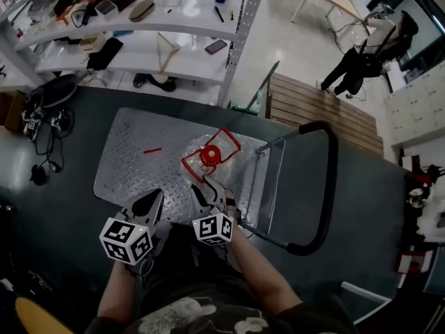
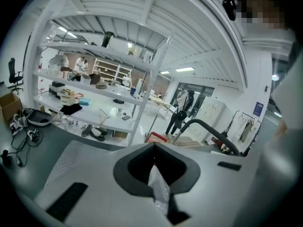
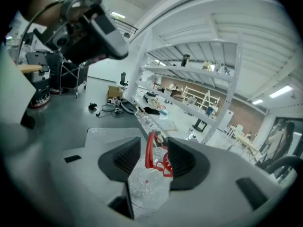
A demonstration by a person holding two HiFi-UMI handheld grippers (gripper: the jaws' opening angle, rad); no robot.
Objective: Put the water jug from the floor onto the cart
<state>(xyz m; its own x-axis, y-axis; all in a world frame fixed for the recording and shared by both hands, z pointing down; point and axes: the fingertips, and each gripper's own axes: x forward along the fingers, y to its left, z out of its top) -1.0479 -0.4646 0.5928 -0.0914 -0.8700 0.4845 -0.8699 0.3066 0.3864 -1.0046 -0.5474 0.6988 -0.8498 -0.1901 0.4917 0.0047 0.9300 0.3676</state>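
Down on the cart's (image 1: 132, 158) studded metal deck sits the water jug (image 1: 212, 155), clear-bodied, its red cap and red carry handle facing up toward the head camera. It sits toward the end of the deck where the black push bar (image 1: 327, 186) loops up, and it's off the dark floor (image 1: 55, 221) entirely.

The right hand-held gripper (image 1: 208, 190) hovers just beside the jug on the near side. Its dark pads stand apart. Its own view looks straight through that gap at the red handle and crinkled clear plastic, but neither pad presses on anything.

The left hand-held gripper (image 1: 153, 199) hangs alongside it over the deck's near edge, a little farther from the jug. In its own view the jaw tips meet in a point, with nothing between them and only a sliver of deck showing behind.

A small red strip (image 1: 153, 149) lies loose on the deck, well apart from the jug. Beyond the cart stand white shelves (image 1: 174, 26) crowded with odds and ends, and a person (image 1: 361, 58) bends over in the far corner.
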